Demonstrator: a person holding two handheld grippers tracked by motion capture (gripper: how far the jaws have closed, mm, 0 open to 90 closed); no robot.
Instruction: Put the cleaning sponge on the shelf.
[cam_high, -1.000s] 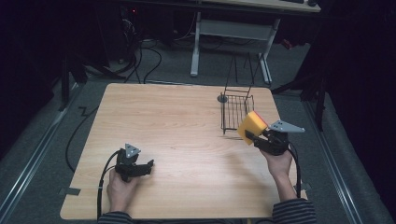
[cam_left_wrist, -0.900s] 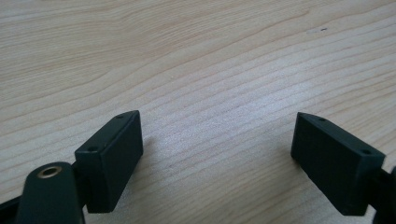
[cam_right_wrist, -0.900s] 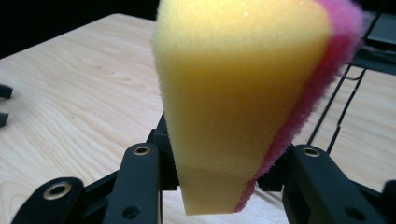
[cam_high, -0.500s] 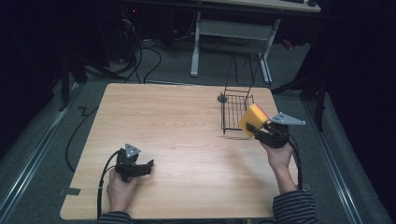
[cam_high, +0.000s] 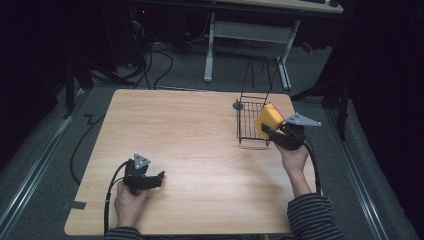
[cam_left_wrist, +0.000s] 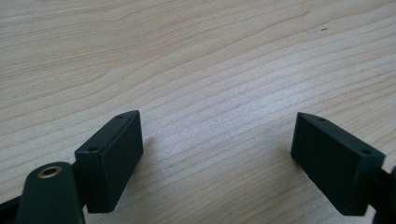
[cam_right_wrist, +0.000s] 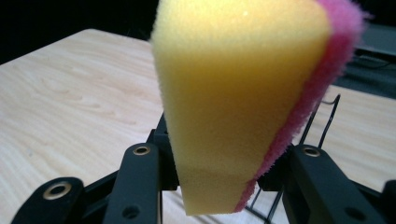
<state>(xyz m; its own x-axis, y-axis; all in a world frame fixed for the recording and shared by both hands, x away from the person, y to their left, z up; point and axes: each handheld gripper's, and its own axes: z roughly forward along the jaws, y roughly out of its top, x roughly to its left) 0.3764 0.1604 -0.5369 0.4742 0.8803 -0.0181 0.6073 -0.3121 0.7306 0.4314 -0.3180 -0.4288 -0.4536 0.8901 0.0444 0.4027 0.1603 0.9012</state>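
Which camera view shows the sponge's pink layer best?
The right gripper view: the sponge is close, its pink layer plain along one edge. The high view shows the sponge small beside the wire rack. The left gripper view shows bare table.

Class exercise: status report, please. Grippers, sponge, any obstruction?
Left gripper open, low over table. Right gripper shut on sponge, beside wire rack. Nothing in the way.

Table (cam_high: 200, 135) mostly bare wood: wide free run across centre, left and near edge. Only obstacle is the black wire rack (cam_high: 249, 120) at far-right corner, w/ small round grey disc (cam_high: 238, 105) touching its far-left corner. Right gripper (cam_high: 268, 131) w/ yellow sponge (cam_high: 268, 119) crowds rack's right side. Left gripper (cam_left_wrist: 219, 149) jaws apart over bare wood.
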